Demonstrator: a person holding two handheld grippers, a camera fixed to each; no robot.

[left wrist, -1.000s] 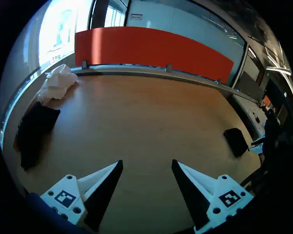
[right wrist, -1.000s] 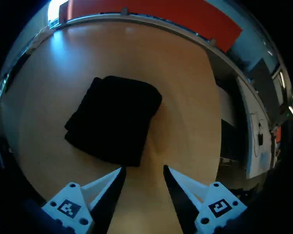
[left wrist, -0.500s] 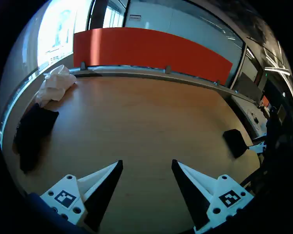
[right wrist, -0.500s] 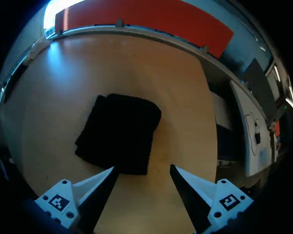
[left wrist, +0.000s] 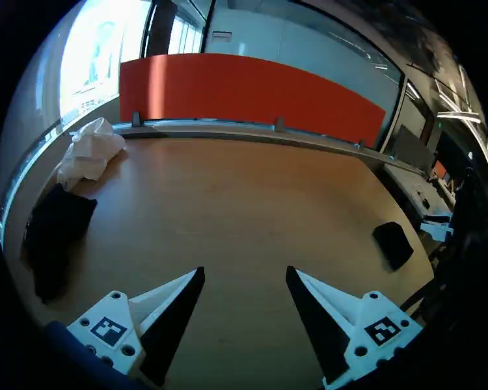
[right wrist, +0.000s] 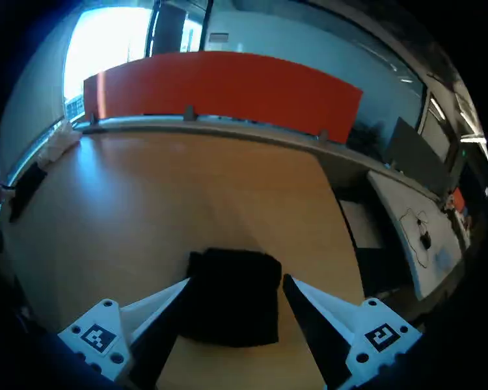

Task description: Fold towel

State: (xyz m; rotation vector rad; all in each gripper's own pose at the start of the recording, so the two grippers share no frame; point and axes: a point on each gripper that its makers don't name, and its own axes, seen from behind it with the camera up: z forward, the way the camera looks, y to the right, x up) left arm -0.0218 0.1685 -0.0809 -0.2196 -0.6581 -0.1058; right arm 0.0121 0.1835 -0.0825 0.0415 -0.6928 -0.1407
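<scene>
Little change on the left gripper (left wrist: 244,270): fingers spread, empty, poised over bare wood surface (left wrist: 244,195) well short of the orange partition (left wrist: 244,88). View nearly as a second ago.

Big change on the right gripper (right wrist: 237,283): fingers also spread and empty, a touch wider than a second ago. Tipped up from a near straight-down look to a level one. Folded black towel (right wrist: 234,312), mid-view a second ago, now low between the fingers, lying flat, not pinched, far in front of the partition's right half.

Reading: towel compact, squared, let go. Fold probably finished, and this looks like backing off, not a fresh approach. Possibly another cloth next.

Surface and room, left to right:
- Bright window (right wrist: 107,39) past the partition's left end.
- Crumpled white cloth (left wrist: 88,153) just in front of that end.
- Loose black cloth (left wrist: 55,237) farther forward from it.
- Open wood across the middle, metal rail at the partition's foot.
- Beyond the partition's right end, a neighbouring pale desk (right wrist: 406,214) with a cable on it, dim office behind.
</scene>
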